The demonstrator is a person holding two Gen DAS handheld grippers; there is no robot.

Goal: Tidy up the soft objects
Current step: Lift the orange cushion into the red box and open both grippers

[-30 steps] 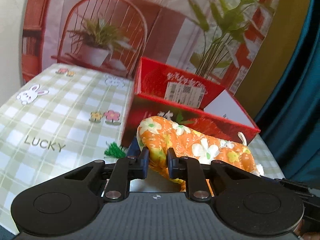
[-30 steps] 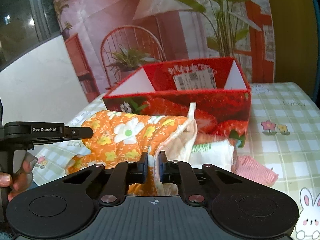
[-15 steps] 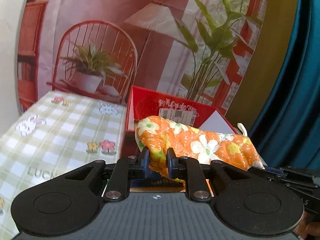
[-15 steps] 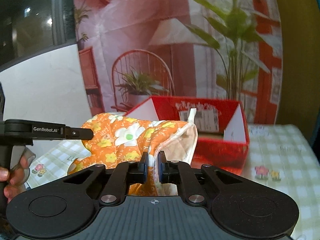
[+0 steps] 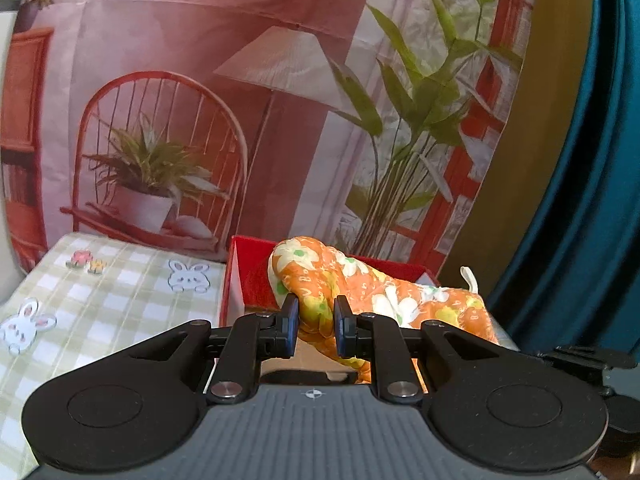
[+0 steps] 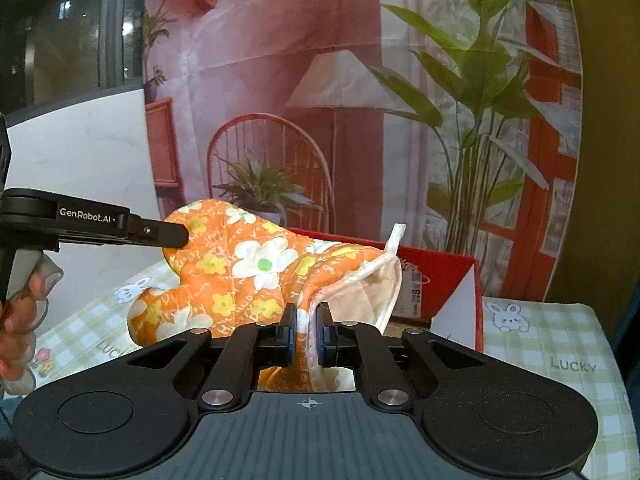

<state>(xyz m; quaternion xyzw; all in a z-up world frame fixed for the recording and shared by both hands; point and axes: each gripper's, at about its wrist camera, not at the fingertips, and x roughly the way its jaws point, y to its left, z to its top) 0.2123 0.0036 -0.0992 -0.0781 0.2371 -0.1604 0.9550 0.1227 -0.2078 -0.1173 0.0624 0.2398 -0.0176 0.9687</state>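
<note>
Both grippers point slightly downward, side by side, each pinching one end of an orange floral oven mitt (image 5: 360, 288) that hangs in the air between them. The left gripper (image 5: 314, 330) clamps its blue pads on the mitt's rounded fingertip end, the fabric bunched between them. The right gripper (image 6: 304, 338) has its jaws pressed almost together on the white-piped cuff edge, beside the mitt's open mouth with its pale lining. From the right wrist view the left gripper's black arm (image 6: 120, 230) reaches in from the left, and the person's hand (image 6: 20, 312) curls around its handle below. The mitt is stretched above the near side of a red cardboard box (image 6: 436, 276), which stands open on the table with white flaps (image 6: 456, 316) folded inward and a printed label on its inner wall; the mitt hides much of the box's inside. The table wears a green-and-cream checked cloth (image 5: 100, 312), printed with rabbits (image 5: 188, 276), small flowers and the word LUCKY. Behind stands a creased fabric backdrop (image 5: 240, 80) showing a red chair, a potted plant and a lamp. A teal curtain (image 5: 580, 200) hangs at the far right. The mitt looks quilted and soft, with a white hanging loop (image 6: 394, 240) at the cuff.
</note>
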